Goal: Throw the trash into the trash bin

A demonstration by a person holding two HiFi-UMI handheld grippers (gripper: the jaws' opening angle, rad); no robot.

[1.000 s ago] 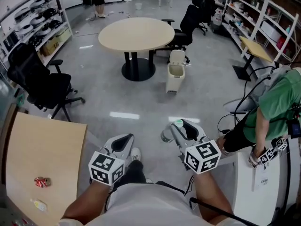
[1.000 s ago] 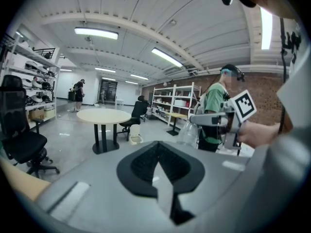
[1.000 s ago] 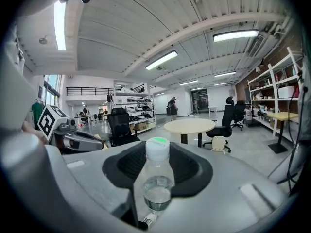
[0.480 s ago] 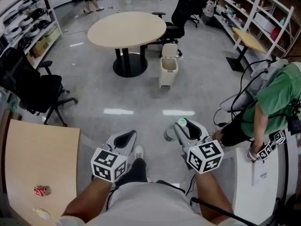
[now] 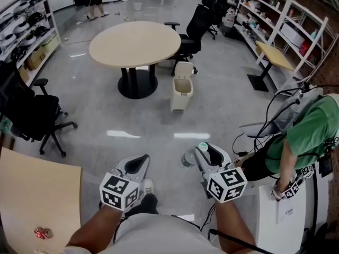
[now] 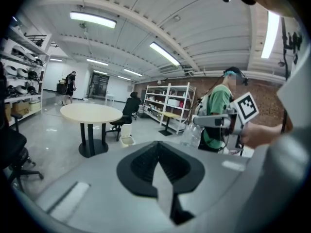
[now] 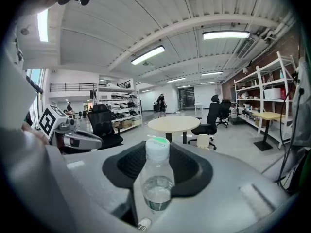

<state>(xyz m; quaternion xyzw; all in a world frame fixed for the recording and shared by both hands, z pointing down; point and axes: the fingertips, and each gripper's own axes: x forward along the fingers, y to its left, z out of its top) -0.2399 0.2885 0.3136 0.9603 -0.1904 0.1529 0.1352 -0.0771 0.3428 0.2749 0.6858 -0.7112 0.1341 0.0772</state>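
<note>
My right gripper (image 5: 201, 151) had its fingers clamped on a clear water bottle (image 7: 156, 176), cap forward. My left gripper (image 6: 160, 165) was empty, fingers pressed together. The trash bin (image 5: 181, 93) stood well ahead, beside the round table (image 5: 135, 42).

You've got the clear bottle (image 5: 187, 156), green-capped with a little water, clamped in your right claw (image 5: 202, 152), lower centre. The cream bin (image 5: 181, 93), lid raised, stands on the floor at mid-frame.
</note>
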